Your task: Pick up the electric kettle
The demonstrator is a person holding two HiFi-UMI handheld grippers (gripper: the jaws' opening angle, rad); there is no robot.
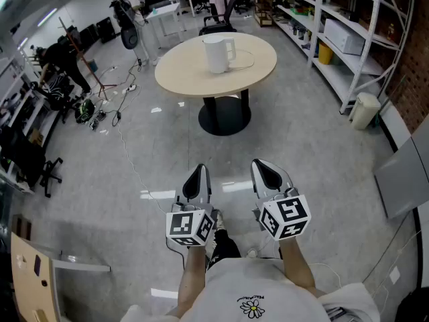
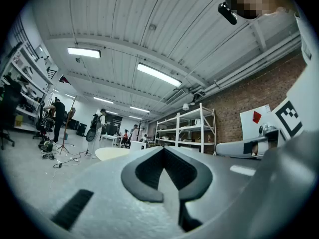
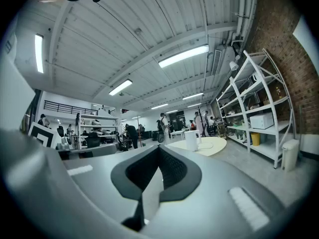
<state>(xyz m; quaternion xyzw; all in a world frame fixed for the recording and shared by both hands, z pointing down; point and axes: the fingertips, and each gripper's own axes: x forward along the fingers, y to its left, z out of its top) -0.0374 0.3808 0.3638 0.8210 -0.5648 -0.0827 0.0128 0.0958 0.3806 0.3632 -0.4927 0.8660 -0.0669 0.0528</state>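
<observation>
The white electric kettle stands upright near the middle of a round beige table, its handle to the right and a thin cord lying beside it. It shows small and far off in the right gripper view and in the left gripper view. My left gripper and right gripper are side by side over the grey floor, well short of the table and pointing toward it. Both are shut with nothing between the jaws, as each gripper's own view confirms for the left gripper and the right gripper.
The table stands on a black pedestal base. White shelving with boxes lines the right wall, with a pale bin at its end. Cables trail on the floor at left. People and desks are at the far end; a black chair stands behind the table.
</observation>
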